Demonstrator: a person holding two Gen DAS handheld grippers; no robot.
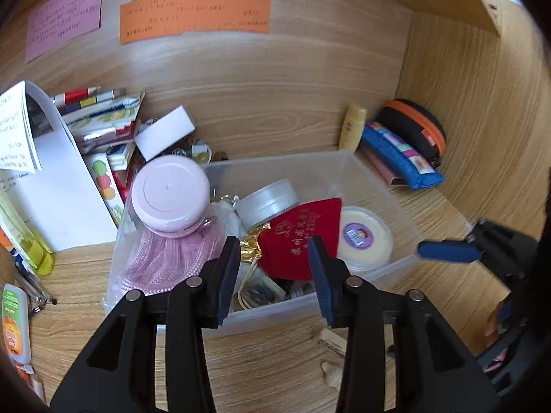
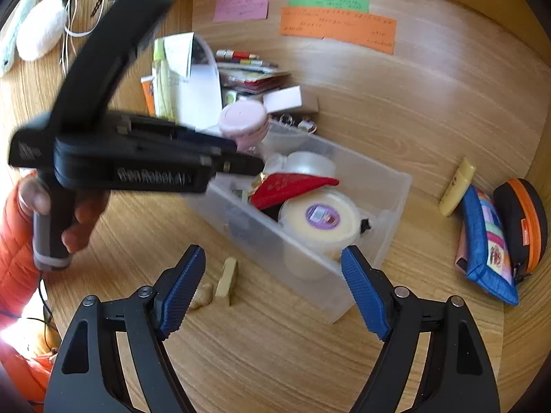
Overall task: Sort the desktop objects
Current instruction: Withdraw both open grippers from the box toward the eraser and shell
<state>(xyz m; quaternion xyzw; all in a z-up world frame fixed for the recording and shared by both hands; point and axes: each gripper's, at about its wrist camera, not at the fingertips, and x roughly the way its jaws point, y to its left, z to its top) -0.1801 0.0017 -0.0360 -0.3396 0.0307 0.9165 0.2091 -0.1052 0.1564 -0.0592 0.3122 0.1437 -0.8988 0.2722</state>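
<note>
On the wooden desk (image 2: 396, 130) stands a clear plastic bin (image 1: 406, 261) holding a red pouch (image 1: 296, 237), a cream tub (image 1: 365, 237), a tape roll (image 1: 267, 201) and a pink-lidded jar (image 1: 170, 198). Over its near wall the left claw (image 1: 273, 258) hovers, jaws partly apart with nothing between them. Near the bin's right corner, the right claw (image 2: 273, 285) stands wide apart and empty.

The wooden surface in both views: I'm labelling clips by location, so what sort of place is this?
Probably a home or dorm study desk: coloured handwritten paper notes stuck on its wood-grain back panel, and a clear plastic bin of toiletries.
</note>
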